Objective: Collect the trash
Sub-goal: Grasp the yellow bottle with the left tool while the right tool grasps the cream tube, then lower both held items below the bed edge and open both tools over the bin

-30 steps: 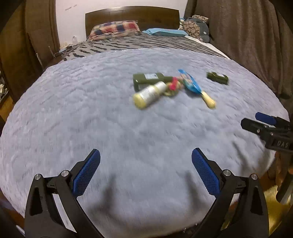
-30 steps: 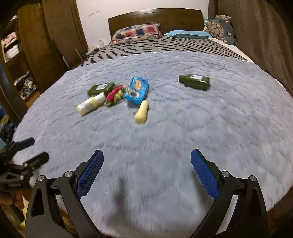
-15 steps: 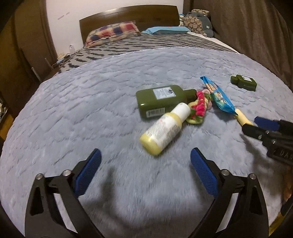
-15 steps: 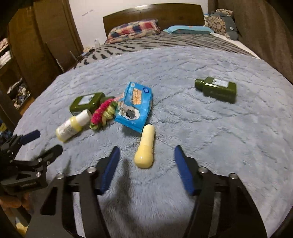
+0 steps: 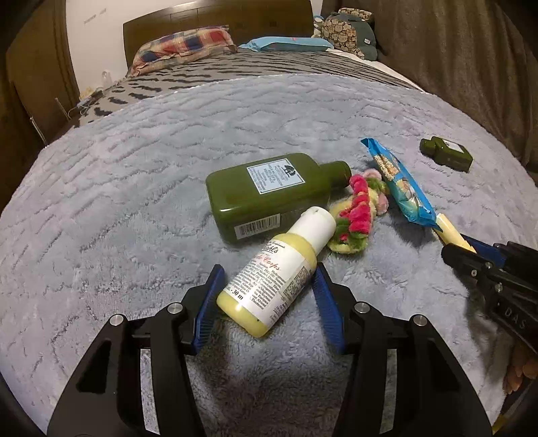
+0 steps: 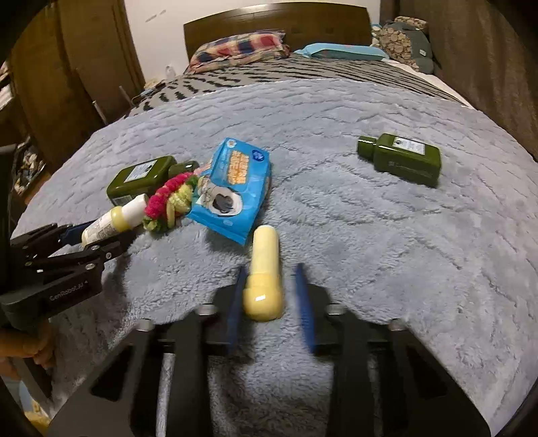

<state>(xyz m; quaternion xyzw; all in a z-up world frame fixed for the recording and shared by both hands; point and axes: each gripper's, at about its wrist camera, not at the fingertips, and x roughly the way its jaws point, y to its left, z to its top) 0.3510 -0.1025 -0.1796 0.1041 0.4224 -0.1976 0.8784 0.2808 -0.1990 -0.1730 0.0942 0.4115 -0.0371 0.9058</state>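
Note:
My left gripper (image 5: 269,279) straddles the yellow lotion bottle (image 5: 279,272) lying on the grey blanket (image 5: 134,168); its blue pads (image 5: 208,299) stand close beside the bottle with small gaps, partly closed. My right gripper (image 6: 270,299) straddles the pale yellow tube (image 6: 264,272), its pads (image 6: 304,302) blurred and a little off the tube. Beyond lie a large green bottle (image 5: 265,191), a pink-and-yellow scrunchie (image 5: 356,211), a blue snack packet (image 6: 232,191) and a small green bottle (image 6: 403,158).
The bed's striped cover (image 5: 269,64), pillows (image 5: 181,43) and wooden headboard (image 5: 218,16) lie behind. A brown curtain (image 5: 470,50) hangs at the right. Wooden furniture (image 6: 50,84) stands at the left. The blanket's front edge drops off just below the grippers.
Both grippers moved forward onto their objects and narrowed: the left now brackets the lotion bottle, the right brackets the yellow tube and is still closing.

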